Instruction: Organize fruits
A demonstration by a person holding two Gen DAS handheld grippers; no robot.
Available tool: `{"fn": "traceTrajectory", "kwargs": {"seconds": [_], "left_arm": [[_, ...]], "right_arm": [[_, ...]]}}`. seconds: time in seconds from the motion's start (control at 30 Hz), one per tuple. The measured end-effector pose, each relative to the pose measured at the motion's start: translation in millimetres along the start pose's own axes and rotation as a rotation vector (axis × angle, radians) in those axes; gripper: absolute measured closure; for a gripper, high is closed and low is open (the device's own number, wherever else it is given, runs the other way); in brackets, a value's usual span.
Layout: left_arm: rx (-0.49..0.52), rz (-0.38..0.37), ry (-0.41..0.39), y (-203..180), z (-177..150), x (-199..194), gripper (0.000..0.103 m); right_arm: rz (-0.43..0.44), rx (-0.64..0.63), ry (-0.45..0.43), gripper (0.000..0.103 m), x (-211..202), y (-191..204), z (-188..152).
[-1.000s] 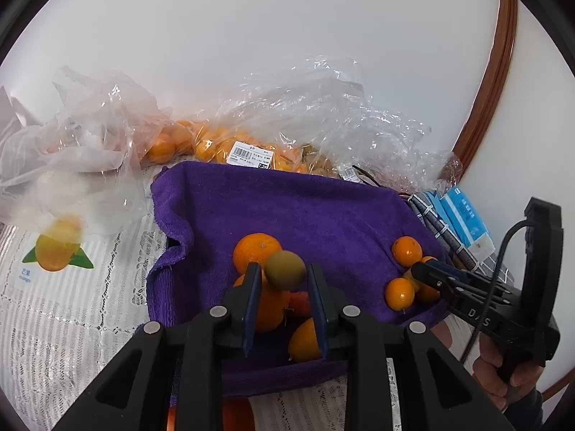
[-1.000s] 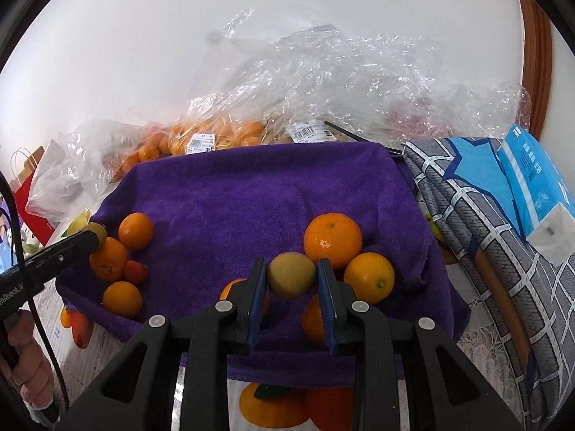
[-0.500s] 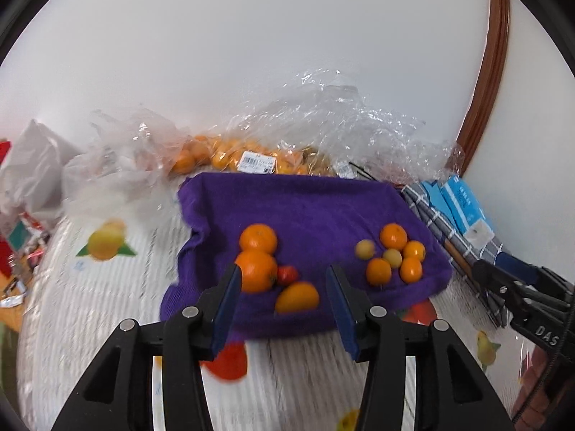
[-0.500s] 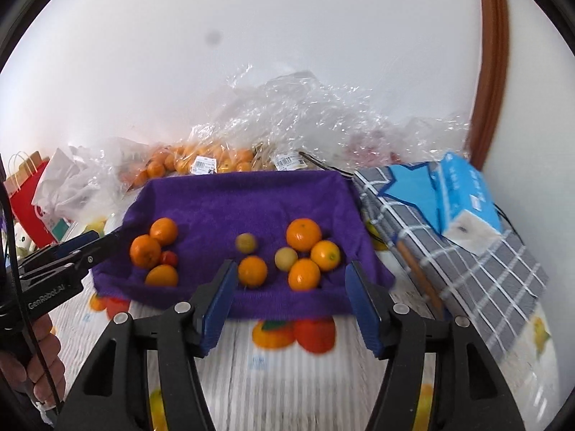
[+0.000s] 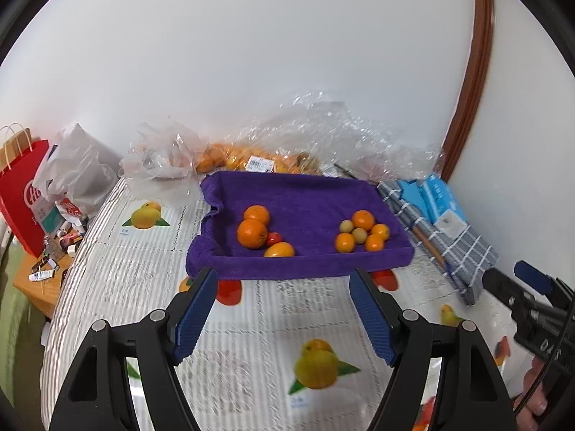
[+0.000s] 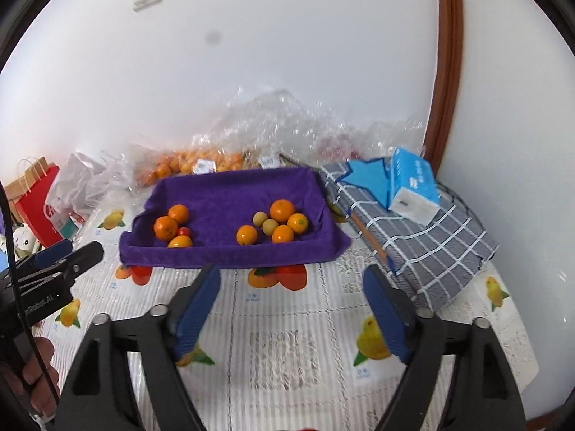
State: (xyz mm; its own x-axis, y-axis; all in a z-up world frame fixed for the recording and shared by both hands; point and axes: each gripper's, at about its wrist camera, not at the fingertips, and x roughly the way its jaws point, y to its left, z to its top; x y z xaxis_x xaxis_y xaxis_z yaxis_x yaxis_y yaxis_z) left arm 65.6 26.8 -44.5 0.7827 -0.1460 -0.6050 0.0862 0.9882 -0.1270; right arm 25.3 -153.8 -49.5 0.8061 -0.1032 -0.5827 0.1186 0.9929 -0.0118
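Note:
A purple towel (image 5: 298, 197) (image 6: 226, 197) lies spread like a tray on the table. On its left part sit three oranges (image 5: 252, 233) (image 6: 165, 228) and a small red fruit (image 5: 274, 239) (image 6: 184, 231). On its right part several oranges (image 5: 363, 219) (image 6: 282, 210) ring two small yellow-green fruits (image 5: 359, 234) (image 6: 270, 226). My left gripper (image 5: 284, 280) (image 6: 81, 249) hangs over the tablecloth in front of the towel, jaws opening, nothing between them. My right gripper (image 6: 291, 273) (image 5: 510, 274) is likewise back from the towel, jaws opening and empty.
Clear plastic bags of oranges (image 5: 244, 158) (image 6: 187, 165) are heaped against the wall behind the towel. A grey checked cloth (image 6: 431, 248) with a blue tissue pack (image 5: 442, 201) (image 6: 413, 186) lies to the right. A red paper bag (image 5: 21, 186) stands beyond the table's left edge.
Both grippers were shut on a yellow-green fruit each; they let go, opened wide and drew back and up from the towel. The two small fruits now lie in the right group.

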Motion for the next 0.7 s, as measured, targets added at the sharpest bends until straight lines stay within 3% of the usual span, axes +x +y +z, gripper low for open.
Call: {"fn": "traceTrajectory", "kwargs": {"seconds": [0.1,0.2,0.7], "left_arm": [[0.019,0.016,-0.025,-12.0,-5.2,-17.1,0.019],[0.032,0.014,-0.033,-21.8,-8.4,-29.6,0.018],[0.062,0.063,-0.051,-38.3,-15.3,-50.0,0.017]], "right_arm": [[-0.005,0.005,-0.022,0.009,-20.2,-5.7,-6.5],[-0.004,0.014,-0.03,0.005,-35.2,-10.4,-10.7],[0.014,0.052,-0.048,0.004,-56.0,-25.9,-21.6]]}}
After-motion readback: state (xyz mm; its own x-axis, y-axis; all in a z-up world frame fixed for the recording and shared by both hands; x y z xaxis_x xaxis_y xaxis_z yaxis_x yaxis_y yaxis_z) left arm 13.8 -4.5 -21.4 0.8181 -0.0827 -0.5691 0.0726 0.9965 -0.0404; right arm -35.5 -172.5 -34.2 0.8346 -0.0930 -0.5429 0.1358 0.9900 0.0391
